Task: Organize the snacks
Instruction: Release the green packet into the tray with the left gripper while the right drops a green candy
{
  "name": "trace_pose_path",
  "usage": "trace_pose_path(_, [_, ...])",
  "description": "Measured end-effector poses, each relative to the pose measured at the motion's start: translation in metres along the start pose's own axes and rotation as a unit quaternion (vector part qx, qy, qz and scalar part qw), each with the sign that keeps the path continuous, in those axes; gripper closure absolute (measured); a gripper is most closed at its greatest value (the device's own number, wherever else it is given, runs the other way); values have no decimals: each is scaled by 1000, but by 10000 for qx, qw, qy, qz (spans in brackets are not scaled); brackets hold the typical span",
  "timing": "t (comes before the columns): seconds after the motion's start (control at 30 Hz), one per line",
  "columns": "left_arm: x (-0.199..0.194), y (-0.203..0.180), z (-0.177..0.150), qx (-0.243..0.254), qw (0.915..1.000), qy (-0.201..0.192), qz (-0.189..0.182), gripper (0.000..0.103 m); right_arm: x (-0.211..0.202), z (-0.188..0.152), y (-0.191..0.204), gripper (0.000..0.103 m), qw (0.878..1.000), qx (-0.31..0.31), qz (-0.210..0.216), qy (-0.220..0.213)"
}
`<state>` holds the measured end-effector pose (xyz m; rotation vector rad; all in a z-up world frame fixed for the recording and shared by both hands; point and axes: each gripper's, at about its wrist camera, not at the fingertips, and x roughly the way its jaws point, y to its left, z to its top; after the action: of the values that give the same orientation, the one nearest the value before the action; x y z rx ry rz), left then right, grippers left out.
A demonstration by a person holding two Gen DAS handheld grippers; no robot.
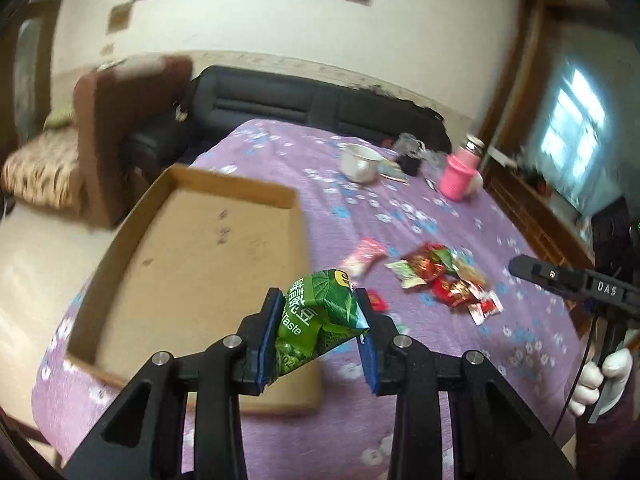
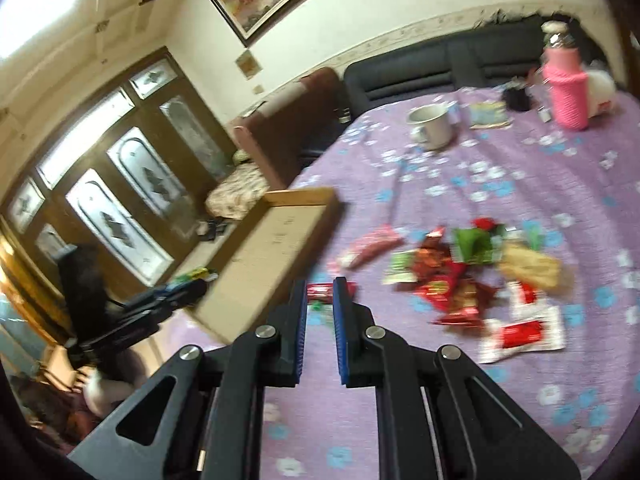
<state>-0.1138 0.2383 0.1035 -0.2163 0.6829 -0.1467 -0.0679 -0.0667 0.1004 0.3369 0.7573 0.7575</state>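
One green snack packet (image 1: pixel 320 320) sits pinched between the blue pads of the left gripper (image 1: pixel 318 334), jaws part-closed on its crumpled foil, lifted clear of the purple tablecloth (image 1: pixel 400 420). I judge it is carried this way so it can go into the cardboard tray (image 1: pixel 192 256), empty and open-topped at ten o'clock from the claw. The right gripper (image 2: pixel 320 320) has its jaws nearly together and grips nothing, hanging above the cloth, free for another pick. At two o'clock from it lies the loose heap of red and green snacks (image 2: pixel 460 280), not yet sorted. Farther off at one o'clock stand a white mug (image 2: pixel 432 126) and a pink flask (image 2: pixel 566 88).
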Motion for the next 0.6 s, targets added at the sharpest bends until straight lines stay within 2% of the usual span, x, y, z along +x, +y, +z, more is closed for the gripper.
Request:
trace_pose_path(0.07, [-5, 12, -4, -157, 9998, -15, -84, 69, 12, 2, 1, 88, 9995, -92, -256, 170])
trace_pose_path(0.17, [-9, 22, -7, -298, 9993, -54, -197, 69, 27, -1, -22, 86, 9973, 139, -633, 341])
trace_pose_path(0.23, [-9, 27, -10, -384, 9988, -66, -296, 69, 38, -4, -36, 85, 9961, 367, -595, 539])
trace_pose_path(0.3, [-7, 31, -11, -446, 9985, -72, -315, 69, 47, -8, -35, 83, 9960, 362, -510, 631])
trace_pose_path(0.33, [-8, 35, -12, -458, 9984, -83, -326, 69, 52, -10, -30, 79, 9960, 284, -470, 702])
trace_pose_path(0.4, [-7, 36, -13, -475, 9982, -102, -358, 69, 67, -14, -17, 50, 9949, 14, -451, 899])
trace_pose_path(0.43, [-7, 37, -14, -479, 9982, -108, -355, 69, 75, -16, -9, 44, 9939, -162, -501, 967])
trace_pose_path(0.5, [-6, 35, -16, -439, 9984, -92, -345, 69, 97, -21, 7, 43, 9893, -600, -721, 1118])
trace_pose_path(0.6, [-6, 32, -18, -365, 9988, -70, -325, 69, 125, -29, 18, 43, 9829, -945, -811, 1354])
